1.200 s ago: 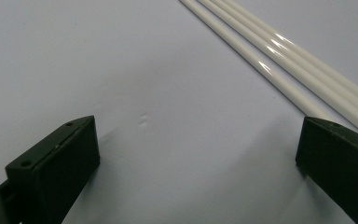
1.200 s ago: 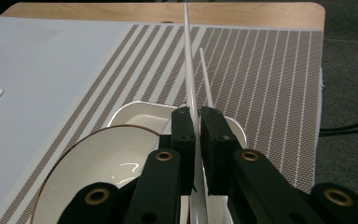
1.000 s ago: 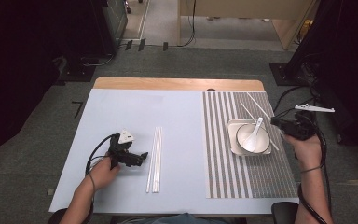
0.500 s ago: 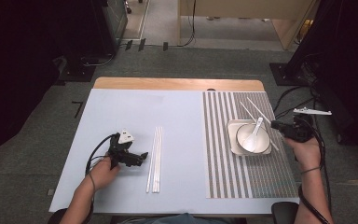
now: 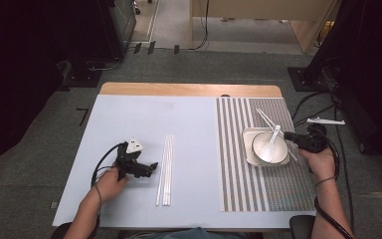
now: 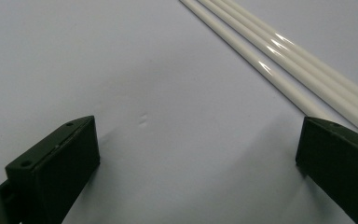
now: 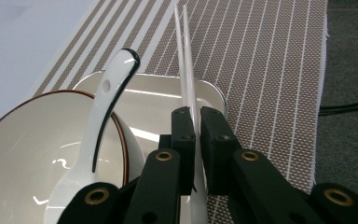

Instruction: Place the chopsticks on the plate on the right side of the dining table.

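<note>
While clamped between the right gripper's (image 7: 194,154) jaws, white chopstick pair (image 7: 185,56) slanted over square plate (image 7: 168,100) beside bowl (image 5: 270,148) with spoon (image 7: 103,112), on striped mat (image 5: 238,164). Left gripper (image 5: 151,167) jaws spread, ungripped, resting on worktop (image 5: 129,114) near spare chopsticks (image 5: 165,169).

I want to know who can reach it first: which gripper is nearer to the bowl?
Right. The right gripper is beside the bowl, holding chopsticks; the left gripper is far across the table.
</note>
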### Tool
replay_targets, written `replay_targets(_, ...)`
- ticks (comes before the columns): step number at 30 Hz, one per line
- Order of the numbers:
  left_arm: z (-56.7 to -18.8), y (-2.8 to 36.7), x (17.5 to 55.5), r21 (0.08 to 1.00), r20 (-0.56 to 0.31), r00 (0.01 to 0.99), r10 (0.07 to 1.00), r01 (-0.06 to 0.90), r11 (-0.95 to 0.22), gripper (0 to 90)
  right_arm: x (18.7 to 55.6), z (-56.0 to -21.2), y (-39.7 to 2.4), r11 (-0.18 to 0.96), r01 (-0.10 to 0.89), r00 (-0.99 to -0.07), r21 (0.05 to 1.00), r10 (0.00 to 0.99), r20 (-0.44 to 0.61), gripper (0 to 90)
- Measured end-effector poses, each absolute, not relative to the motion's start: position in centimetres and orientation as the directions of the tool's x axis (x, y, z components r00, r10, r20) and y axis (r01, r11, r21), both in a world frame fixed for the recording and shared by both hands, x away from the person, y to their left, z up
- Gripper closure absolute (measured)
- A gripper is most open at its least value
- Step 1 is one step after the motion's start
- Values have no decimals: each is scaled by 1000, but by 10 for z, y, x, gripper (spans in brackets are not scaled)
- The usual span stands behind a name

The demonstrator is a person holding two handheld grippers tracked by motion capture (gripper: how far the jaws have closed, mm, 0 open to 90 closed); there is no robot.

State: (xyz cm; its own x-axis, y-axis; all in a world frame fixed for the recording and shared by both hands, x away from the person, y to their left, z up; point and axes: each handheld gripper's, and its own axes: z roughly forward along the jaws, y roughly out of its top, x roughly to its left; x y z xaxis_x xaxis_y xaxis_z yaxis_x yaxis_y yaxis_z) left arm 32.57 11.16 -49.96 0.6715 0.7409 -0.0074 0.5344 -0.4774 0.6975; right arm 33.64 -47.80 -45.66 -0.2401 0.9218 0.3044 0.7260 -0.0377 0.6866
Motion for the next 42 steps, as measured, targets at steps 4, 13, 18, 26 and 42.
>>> replay_targets(4, -500, 112, 326, 697, -7, 672, 741, 534, -478, 0, 337, -461, -478, -33, 728, -248, 684, 918, 309, 851)
replay_targets(13, -500, 112, 326, 697, -7, 672, 741, 534, -478, 0, 341, -467, -476, -7, 743, -259, 670, 919, 298, 851)
replay_targets(18, -500, 112, 326, 697, -7, 672, 741, 534, -477, 0, 342, -469, -475, -1, 747, -263, 665, 918, 297, 846)
replay_targets(26, -500, 112, 326, 697, -7, 672, 741, 534, -478, 0, 341, -470, -478, -10, 744, -262, 668, 916, 305, 837)
replay_targets(42, -500, 112, 326, 697, -7, 672, 741, 534, -478, 0, 340, -471, -482, -38, 741, -248, 671, 913, 324, 809)
